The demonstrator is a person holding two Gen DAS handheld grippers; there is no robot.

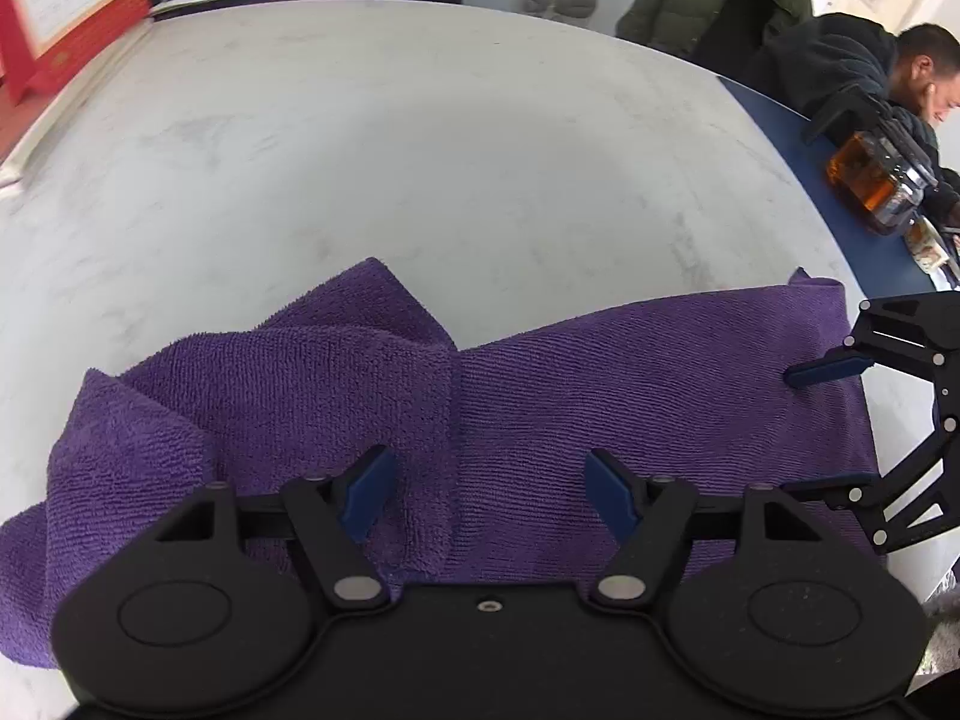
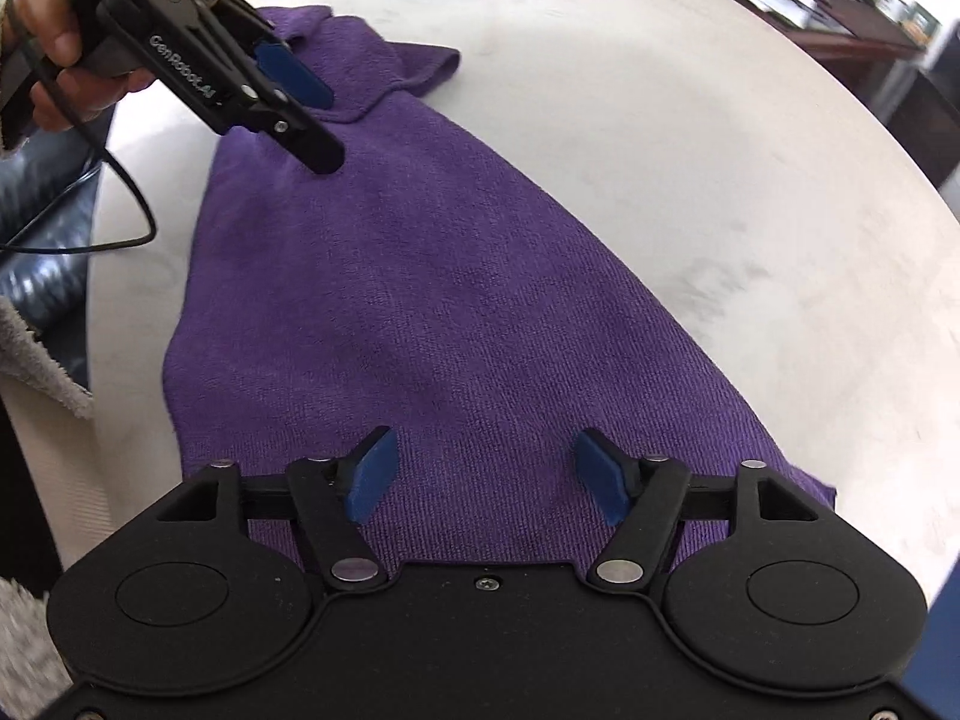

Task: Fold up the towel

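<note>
- The pale marbled table (image 1: pixel 420 150) fills both views, its bare top curving away beyond the cloth.
- On it lies the purple towel (image 2: pixel 420 276), stretched long along the near side; in the left wrist view its left end is bunched and heaped into folds, while the right part lies flat and smooth.
- Left gripper (image 1: pixel 489 495) hangs just above the towel near the rumpled end, jaws spread wide, blue pads apart, nothing between them. The right wrist view catches it from the side at the towel's far end, a bare hand (image 2: pixel 57 60) wrapped round its handle and a black cable looping down from it.
- Right gripper (image 2: pixel 485 477) sits over the flat end of the towel, jaws likewise spread, holding nothing. From the left wrist view it comes in at the right edge, one blue finger over the towel's far right edge, the other lower down at the near edge.
- On to the containers: on a blue surface (image 1: pixel 840 204) at the right stands a clear glass teapot (image 1: pixel 873 180), holding amber liquid, with a dark handle on top.
- Behind it a man in dark clothes (image 1: pixel 888 72) leans on his hand.
- A red calendar (image 1: pixel 60 18) stands at the table's far left corner.
</note>
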